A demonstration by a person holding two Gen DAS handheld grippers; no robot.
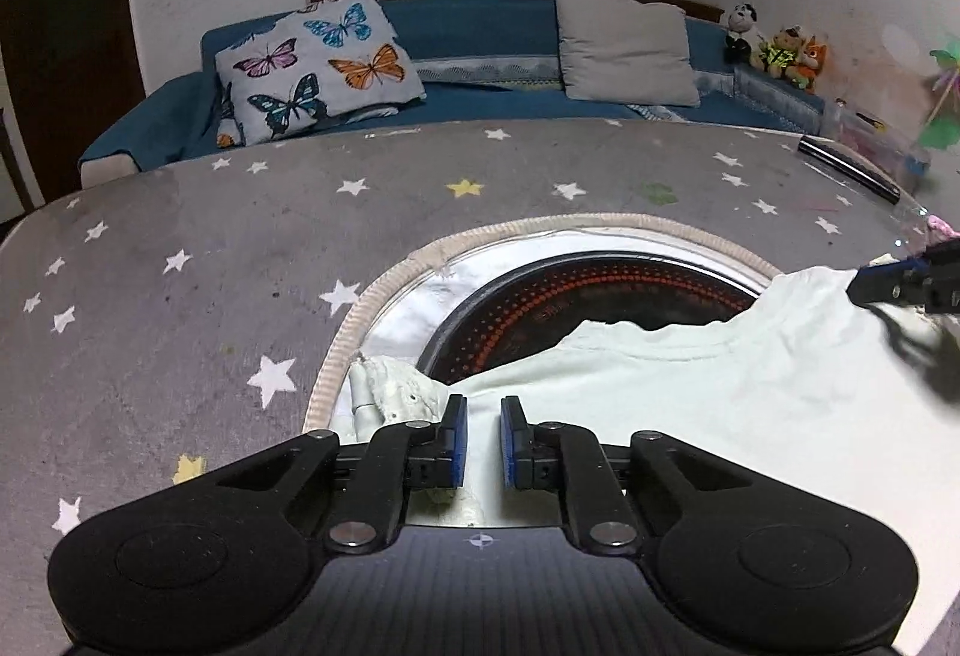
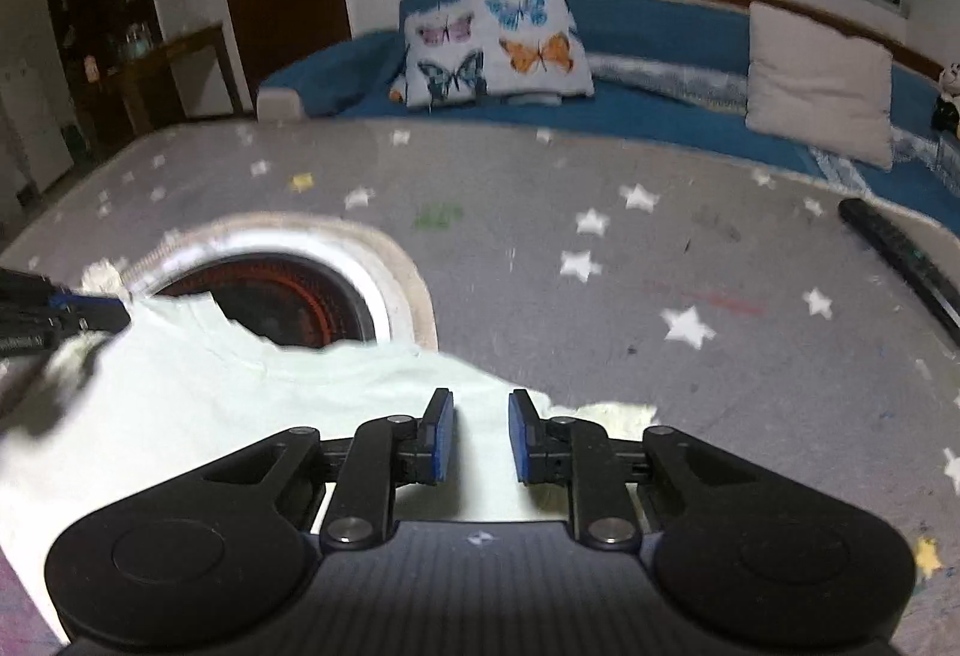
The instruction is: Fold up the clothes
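**Handling the white T-shirt: grip points and fabric behaviour**

The white T-shirt (image 1: 690,386) lies in the lower right of the left wrist view, draped over the round heater opening (image 1: 600,290) cut into the star-print table cover (image 1: 180,248). Its ribbed neckline runs across the centre of the garment.

Your left gripper (image 1: 483,437) has its jaws apart, with shirt fabric showing in the gap between them; nothing is clamped. Your right gripper (image 2: 482,434) is likewise parted over the opposite edge of the shirt, in the lower centre of its own view.

Expect the fabric to be light, thin and limp. It will likely sag, crease and drag along the cover rather than hold shape. Take hold at the shoulder seams on either side of the neckline, pinching one layer cleanly. Close fully before lifting, since thin cotton can slip from the blue pads (image 1: 459,431).

Keep clear of the remote control (image 2: 900,260) at the right edge.
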